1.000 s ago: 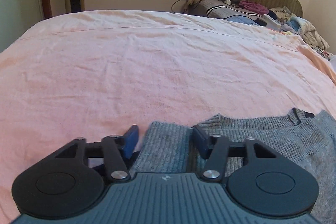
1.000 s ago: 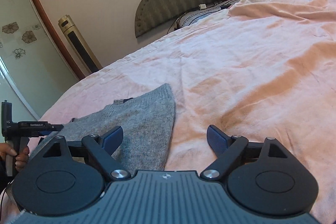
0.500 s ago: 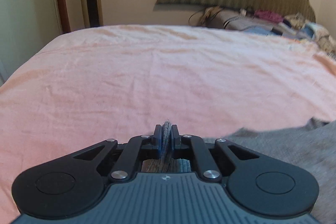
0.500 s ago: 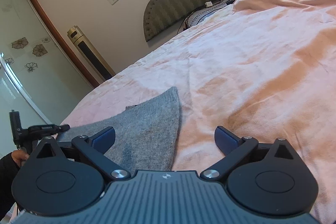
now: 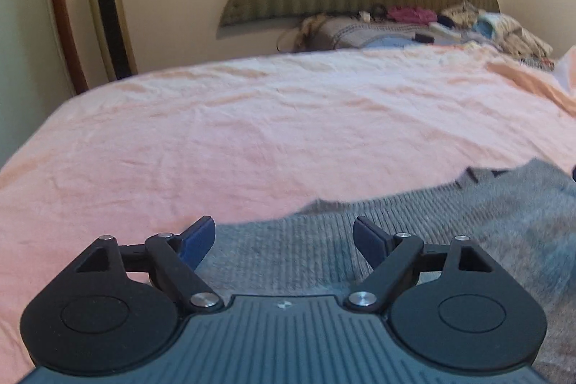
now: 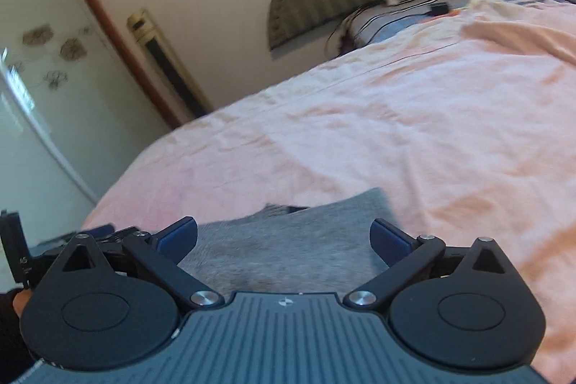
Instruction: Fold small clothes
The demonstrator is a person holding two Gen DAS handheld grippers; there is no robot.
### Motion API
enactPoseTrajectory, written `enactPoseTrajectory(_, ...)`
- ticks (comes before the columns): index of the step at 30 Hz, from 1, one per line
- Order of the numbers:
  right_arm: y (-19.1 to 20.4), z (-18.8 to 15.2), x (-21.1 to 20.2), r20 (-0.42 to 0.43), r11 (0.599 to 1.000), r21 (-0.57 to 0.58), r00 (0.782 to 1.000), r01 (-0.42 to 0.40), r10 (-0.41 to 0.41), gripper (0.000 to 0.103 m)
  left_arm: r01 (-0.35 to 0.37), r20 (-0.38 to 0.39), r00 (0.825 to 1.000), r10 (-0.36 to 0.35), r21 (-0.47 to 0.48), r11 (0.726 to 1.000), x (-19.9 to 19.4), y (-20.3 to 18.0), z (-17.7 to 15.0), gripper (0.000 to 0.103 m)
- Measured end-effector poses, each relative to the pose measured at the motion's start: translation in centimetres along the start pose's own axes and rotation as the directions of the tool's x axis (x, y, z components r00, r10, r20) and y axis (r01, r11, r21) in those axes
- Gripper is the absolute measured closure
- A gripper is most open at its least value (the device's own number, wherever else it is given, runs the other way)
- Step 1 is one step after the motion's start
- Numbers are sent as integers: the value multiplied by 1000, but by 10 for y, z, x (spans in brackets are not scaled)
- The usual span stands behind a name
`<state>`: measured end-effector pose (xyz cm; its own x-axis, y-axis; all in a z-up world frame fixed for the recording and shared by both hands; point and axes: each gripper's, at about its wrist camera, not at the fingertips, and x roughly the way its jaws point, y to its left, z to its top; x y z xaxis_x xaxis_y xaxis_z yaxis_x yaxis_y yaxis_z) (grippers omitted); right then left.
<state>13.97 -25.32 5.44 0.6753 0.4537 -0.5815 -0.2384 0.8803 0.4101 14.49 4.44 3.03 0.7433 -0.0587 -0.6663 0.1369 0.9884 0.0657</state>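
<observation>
The grey knit sweater lies flat on the pink bedsheet. The left gripper angles down over its ribbed edge, jaws opening, cloth below them but not pinched. The right gripper tilts down above the sweater too, its 2 jaws spread wide, gripping nothing.

A bed in a pink sheet: grey sweater at 5 o'clock, heaped clothes at 1 o'clock
</observation>
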Motion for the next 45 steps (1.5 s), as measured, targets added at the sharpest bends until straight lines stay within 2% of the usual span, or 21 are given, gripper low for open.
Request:
enactPoseTrajectory(1, 7, 0, 18, -45, 999, -43, 999, 24, -26, 2, 0, -41, 999, -1, -9, 1000, 11, 0, -2, 18)
enactPoseTrajectory(3, 9, -7, 49, -104, 986, -125, 987, 107, -121, 2, 6, -17, 1000, -6, -21, 1000, 20, 8, -10, 12)
enactPoseTrajectory(5, 8, -20, 53, -24, 957, -252, 988, 144, -155, 0, 17, -30, 999, -19, -65, 998, 25, 21, -9, 4)
enactPoseTrajectory(6, 5, -17, 51, -18, 965, -225, 990, 134, -142, 0, 11, -36, 999, -14, -85, 996, 27, 25, -10, 0)
enactPoseTrajectory(8, -1, -12, 52, -10, 971, -192, 990, 140, -144, 0, -11, -43, 999, 7, -92, 996, 31, 26, -7, 0)
enactPoseTrajectory(11, 6, -11, 56, -22, 954, -231, 979, 193, -204, 0, -30, -46, 999, 26, -92, 995, 30, 24, -6, 0)
enactPoseTrajectory(14, 24, -15, 42, -25, 933, -239, 959, 269, -283, 0, -103, -59, 994, 97, -122, 987, 8, 20, -10, 0)
enactPoseTrajectory(15, 31, -16, 32, -17, 939, -228, 963, 258, -269, 0, -100, -62, 994, 92, -139, 985, -5, 17, -12, 0)
enactPoseTrajectory(17, 47, -24, 10, 6, 957, -228, 983, 178, -181, 0, -32, -40, 999, 25, -186, 982, -32, 12, -23, 0)
enactPoseTrajectory(19, 55, -35, 2, -9, 961, -230, 987, 156, -163, 0, 22, -54, 998, -34, -201, 979, -43, 4, -34, 0)
enactPoseTrajectory(21, 56, -49, 12, -59, 948, -263, 978, 180, -202, 0, 3, -83, 996, -18, -178, 984, -39, -5, -45, 0)
enactPoseTrajectory(22, 56, -58, 16, -45, 932, -302, 974, 200, -224, 0, -9, -58, 998, 0, -156, 988, -38, -8, -50, 0)
enactPoseTrajectory(24, 56, -72, 10, 21, 918, -346, 980, 193, -198, 0, -10, -7, 1000, 9, -147, 989, -39, -8, -58, 0)
enactPoseTrajectory(30, 53, -62, -8, -11, 946, -244, 974, 215, -224, 0, -10, 11, 1000, 11, -152, 988, -40, -8, -60, 0)
enactPoseTrajectory(34, 82, -67, -24, 9, 963, -243, 993, 114, -115, 0, -14, 14, 1000, 16, -156, 988, -39, -9, -60, 0)
enactPoseTrajectory(36, 96, -79, -12, -31, 941, -323, 993, 101, -117, 0, -13, 14, 1000, 15, -156, 988, -40, -9, -61, 0)
enactPoseTrajectory(37, 98, -88, 0, -62, 924, -365, 987, 117, -149, 0, -12, 14, 1000, 15, -156, 988, -40, -9, -61, 0)
enactPoseTrajectory(38, 100, -102, 5, -6, 884, -444, 987, 144, -164, 0, -11, 15, 1000, 14, -157, 987, -39, -9, -61, 0)
enactPoseTrajectory(39, 100, -106, 5, 12, 876, -465, 990, 128, -138, 0, -11, 15, 1000, 13, -159, 987, -39, -9, -61, 0)
enactPoseTrajectory(41, 93, -100, 3, -2, 899, -425, 993, 109, -121, 0, -9, 16, 1000, 12, -161, 987, -39, -9, -61, 0)
enactPoseTrajectory(45, 96, -102, 1, 8, 892, -435, 992, 119, -128, 0, -23, 17, 999, 27, -190, 981, -47, -5, -62, 0)
